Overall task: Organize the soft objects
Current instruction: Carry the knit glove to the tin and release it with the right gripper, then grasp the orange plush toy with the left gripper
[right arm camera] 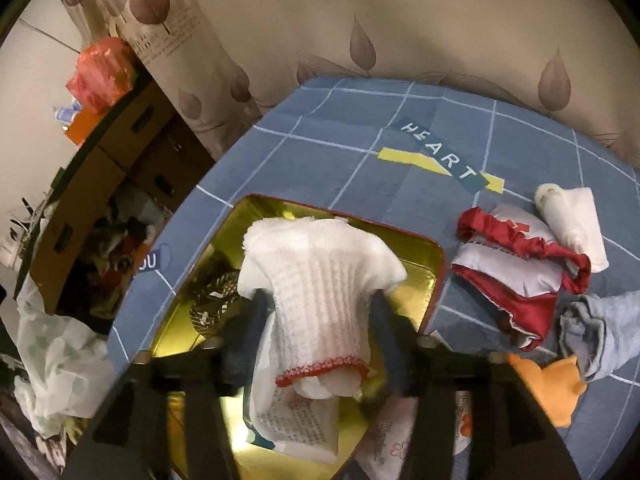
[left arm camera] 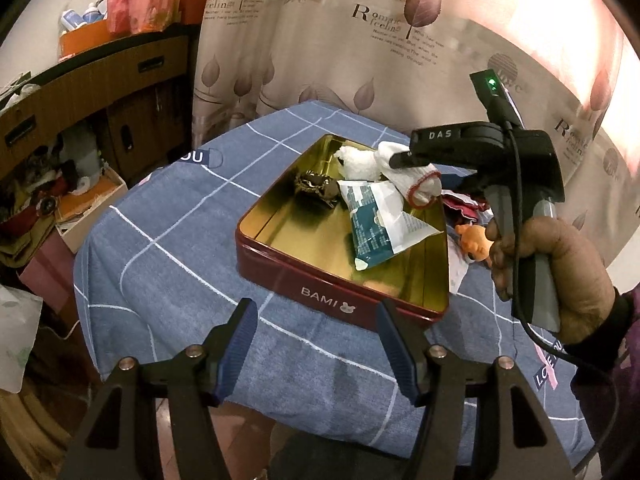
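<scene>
A red tin (left arm camera: pixel 280 276) marked BAMI, gold inside, stands on the blue checked tablecloth (left arm camera: pixel 168 280). In it lie a brown crumpled wrapper (left arm camera: pixel 316 188) and a white and teal packet (left arm camera: pixel 372 220). A white knit glove (right arm camera: pixel 316 276) with a red cuff lies over the tin's far right part, partly on the packet (right arm camera: pixel 296 420). My right gripper (right arm camera: pixel 322 308) stands open around the glove, a finger along each side without squeezing it. A hand holds that gripper (left arm camera: pixel 400 159) above the tin. My left gripper (left arm camera: pixel 316 328) hangs open and empty before the tin's front wall.
Right of the tin (right arm camera: pixel 438 264) lie a red and white pouch (right arm camera: pixel 508 280), a white tube (right arm camera: pixel 564 216) on folded cloth, a grey-blue cloth (right arm camera: pixel 600 328) and an orange plush toy (right arm camera: pixel 548 388). A leaf-print curtain (left arm camera: pixel 320 40) hangs behind. A wooden cabinet (left arm camera: pixel 100 92) and clutter stand left.
</scene>
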`<state>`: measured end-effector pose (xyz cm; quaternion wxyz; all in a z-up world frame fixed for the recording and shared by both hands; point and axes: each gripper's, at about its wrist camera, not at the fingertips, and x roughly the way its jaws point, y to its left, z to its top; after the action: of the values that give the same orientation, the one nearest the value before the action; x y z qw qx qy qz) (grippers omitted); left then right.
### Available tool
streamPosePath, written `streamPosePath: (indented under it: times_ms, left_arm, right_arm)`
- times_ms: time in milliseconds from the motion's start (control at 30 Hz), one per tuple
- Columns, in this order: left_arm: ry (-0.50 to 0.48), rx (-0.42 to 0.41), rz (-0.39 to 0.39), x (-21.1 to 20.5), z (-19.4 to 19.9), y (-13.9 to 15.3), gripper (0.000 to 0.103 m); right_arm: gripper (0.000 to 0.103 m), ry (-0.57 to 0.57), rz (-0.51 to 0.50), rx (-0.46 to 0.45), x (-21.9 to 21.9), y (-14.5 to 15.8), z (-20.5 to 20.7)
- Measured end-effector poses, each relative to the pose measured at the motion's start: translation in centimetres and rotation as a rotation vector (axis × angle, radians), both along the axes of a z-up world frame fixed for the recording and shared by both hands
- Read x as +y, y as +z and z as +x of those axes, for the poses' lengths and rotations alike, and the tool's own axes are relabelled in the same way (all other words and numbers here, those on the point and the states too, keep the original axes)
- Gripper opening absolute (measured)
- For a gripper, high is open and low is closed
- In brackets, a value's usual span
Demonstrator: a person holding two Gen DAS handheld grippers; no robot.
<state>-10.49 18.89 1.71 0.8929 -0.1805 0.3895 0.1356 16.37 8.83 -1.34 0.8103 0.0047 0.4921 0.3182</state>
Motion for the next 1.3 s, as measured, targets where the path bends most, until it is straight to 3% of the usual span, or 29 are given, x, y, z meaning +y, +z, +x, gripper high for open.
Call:
streamPosePath:
  times_ms: [33, 167, 233, 300, 400, 667, 767, 967, 1033, 1133, 1300]
  left_arm:
    - [-0.001, 0.0, 0.004, -0.1, 0.0, 0.0, 0.063]
    - [-0.009, 0.013, 0.012, -0.2, 0.2, -0.2, 0.063]
    - [-0.011, 0.016, 0.017, -0.3, 0.2, -0.2, 0.063]
    - [-0.012, 0.014, 0.025, -0.4, 0.2, -0.1, 0.063]
    - [-0.018, 0.003, 0.045, -0.7, 0.1, 0.1, 0.063]
    - [-0.102, -0.017, 0.13, -3.1, 0.1, 0.9, 0.063]
    - [-0.18, -0.049, 0.165, -5.0, -0.1, 1.5, 0.063]
    - [-0.359, -0.035, 0.179, -9.5, 0.7, 1.6, 0.063]
    - [-0.414, -0.028, 0.188, -11.0, 1.4, 1.8, 0.063]
    - [-0.57, -0.026, 0.176, -13.4, 4.1, 2.3, 0.063]
    - [-0.794, -0.007, 0.201, -16.5, 10.3, 3.1, 0.063]
  right_arm:
    - [0.065, -0.009, 0.009, -0.009, -0.3, 0.2, -0.2]
    - [0.069, -0.024, 0.065, -0.065, -2.2, 1.6, -1.0]
    - [0.07, -0.041, 0.114, -0.096, -4.3, 2.5, -1.7]
    - [0.077, -0.063, 0.149, -0.132, -7.0, 3.1, -2.8]
    - [0.082, -0.11, 0.136, -0.194, -11.6, 3.0, -5.2]
    - [0.086, -0.262, -0.248, -0.314, -24.2, -2.0, -10.5]
    - [0.086, -0.316, -0.338, -0.323, -28.3, -3.2, -11.3]
    - [0.086, -0.472, -0.475, -0.313, -35.8, -5.4, -10.8]
    - [0.087, -0.5, -0.429, -0.286, -37.6, -5.2, -10.6]
    - [0.098, -0.519, -0.311, -0.236, -39.6, -5.1, -10.1]
    - [0.098, -0.48, -0.278, -0.231, -39.5, -5.1, -9.8]
